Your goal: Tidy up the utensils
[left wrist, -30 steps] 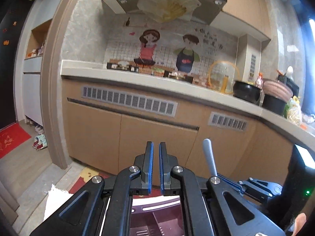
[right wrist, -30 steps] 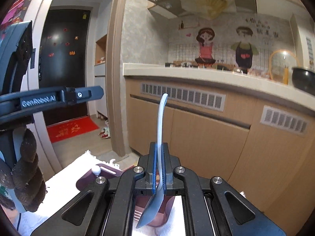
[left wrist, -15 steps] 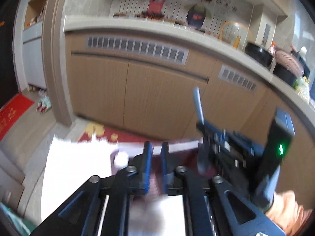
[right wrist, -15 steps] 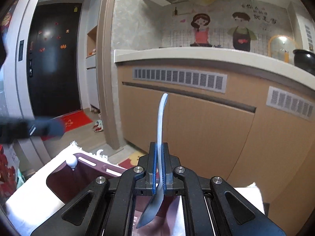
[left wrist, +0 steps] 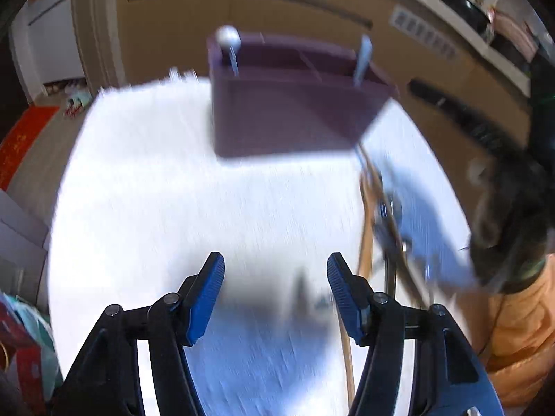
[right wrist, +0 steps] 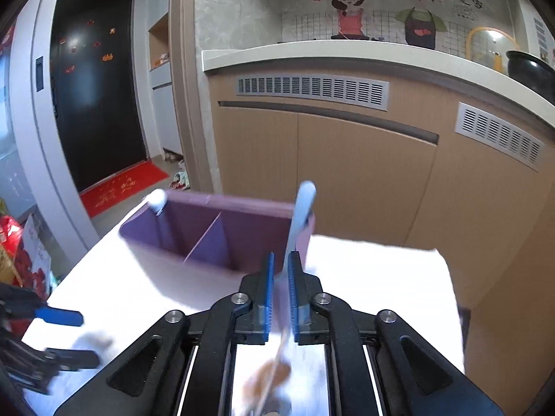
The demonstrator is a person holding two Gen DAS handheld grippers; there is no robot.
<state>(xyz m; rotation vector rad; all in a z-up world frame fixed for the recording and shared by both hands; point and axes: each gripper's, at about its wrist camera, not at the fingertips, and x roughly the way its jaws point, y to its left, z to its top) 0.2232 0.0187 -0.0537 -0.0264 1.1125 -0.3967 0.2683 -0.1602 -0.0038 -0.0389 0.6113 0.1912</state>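
I see two utensils already upright in the purple divided plastic holder [left wrist: 291,104] at the far edge of the white-clothed tabletop [left wrist: 156,190]: a ball-topped one [left wrist: 228,40] and a pale blue spoon [right wrist: 301,218]. My right tool [right wrist: 281,294] sits barely parted around that spoon, apparently releasing it, while my left tool [left wrist: 275,294] hangs wide open and empty. The blurred heap of loose utensils [left wrist: 385,215] near the right edge remains to sort.

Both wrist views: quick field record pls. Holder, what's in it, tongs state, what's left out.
surface: white cloth
holder: purple holder, divided into compartments, standing on the cloth
left end of holder: white ball-topped utensil, upright
right end of holder: light blue spoon, handle sticking up
left tongs: open wide, empty, above the cloth
right tongs: spoon handle runs between the pads; whether they grip it is unclear
left out: loose utensils piled on the cloth right of the holder, blurred
image quality: motion blur in the left wrist view
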